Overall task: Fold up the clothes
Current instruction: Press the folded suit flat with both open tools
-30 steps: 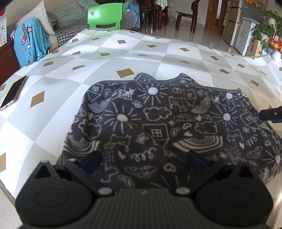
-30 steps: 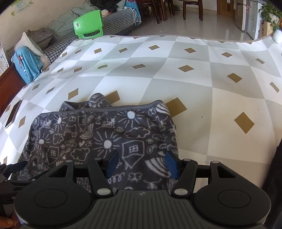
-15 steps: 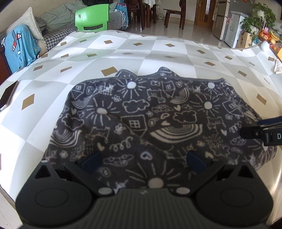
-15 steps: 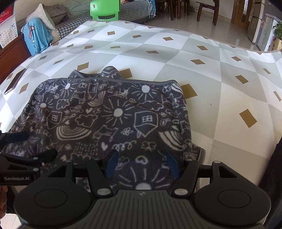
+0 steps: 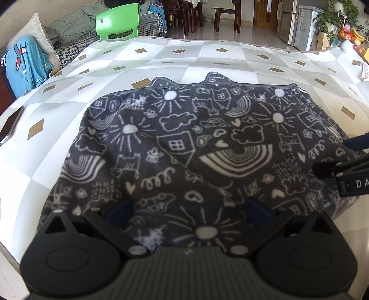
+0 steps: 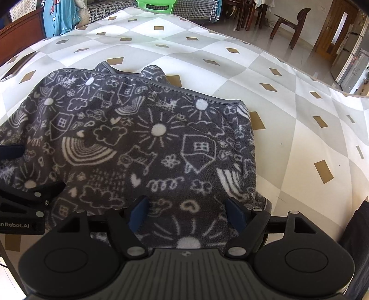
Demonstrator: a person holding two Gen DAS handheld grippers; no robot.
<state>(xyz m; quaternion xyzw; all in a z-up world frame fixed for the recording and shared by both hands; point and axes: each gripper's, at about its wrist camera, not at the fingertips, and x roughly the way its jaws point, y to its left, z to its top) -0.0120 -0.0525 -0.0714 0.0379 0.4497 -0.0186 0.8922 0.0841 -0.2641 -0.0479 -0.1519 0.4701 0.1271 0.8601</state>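
STEP: I'm laying the folded fleece [image 5: 184, 147] on the bed [image 5: 207, 55] | left gripper [image 5: 188, 208] gaping wide — right gripper [image 6: 185, 212] opening, fleece lying loose between | NEXT: I'm picking a side edge — regripping.

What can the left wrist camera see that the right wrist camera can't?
Only the left wrist view shows the plants, the fruit and the grey pillow. Only the right wrist view shows the wooden door. Both show the fleece, the checked cloth, the phone and the green chair.
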